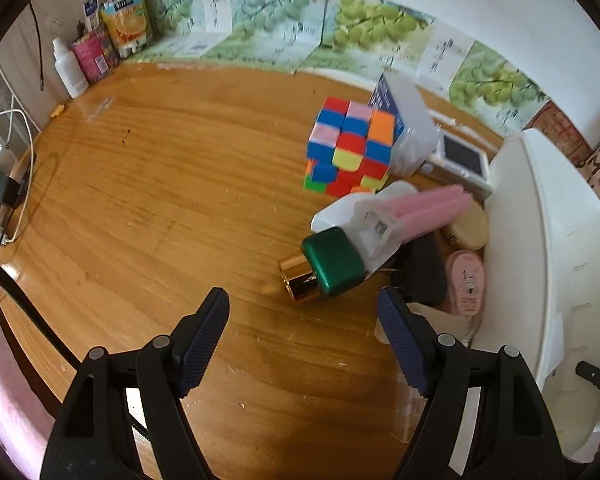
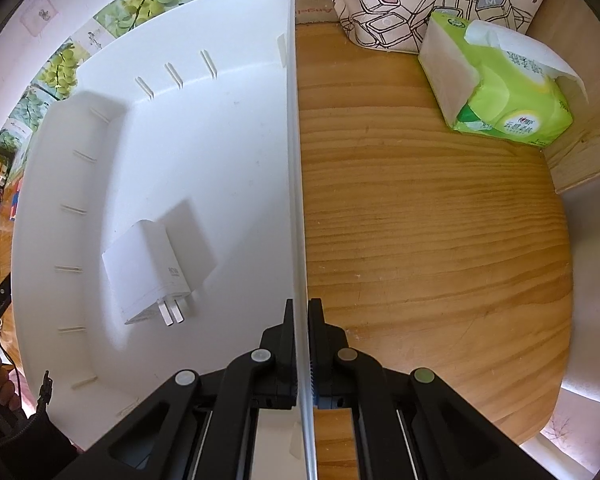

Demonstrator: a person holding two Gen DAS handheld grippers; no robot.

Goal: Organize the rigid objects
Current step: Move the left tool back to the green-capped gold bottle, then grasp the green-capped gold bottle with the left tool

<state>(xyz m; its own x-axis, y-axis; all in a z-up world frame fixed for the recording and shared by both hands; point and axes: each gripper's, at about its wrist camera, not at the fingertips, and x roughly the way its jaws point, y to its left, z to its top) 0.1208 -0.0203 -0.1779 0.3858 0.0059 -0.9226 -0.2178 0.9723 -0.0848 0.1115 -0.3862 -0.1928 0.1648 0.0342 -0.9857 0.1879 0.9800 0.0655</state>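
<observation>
Step in hand, as judged: stocking the white bin [image 2: 220, 80] with loose items from the table [image 1: 140, 200]. One item, a white charger [image 2: 148, 272], already lies flat on the bin floor, prongs toward the camera end of the bin.

Right gripper [image 2: 302, 312]: jaws pressed together on the bin's thin right wall, one pad inside and one outside. It appears to steady the bin.

Left gripper [image 1: 304, 308]: jaws spread, nothing between them, hovering above the table just short of a green-and-gold bottle [image 1: 324, 270].

The bottle lies on its side at the near end of a cluster of items beside the bin's outer wall. Its long axis runs diagonally: gold cap toward the open middle of the table, green body toward the cluster. A white clip with pink bars [image 1: 396, 216] touches or overlaps the green end; a Rubik's cube [image 1: 350, 148] stands farther toward the table's back edge.

Next move, as judged: advance the left jaws, straddle the bottle across its long axis, and close without catching the clip.
</observation>
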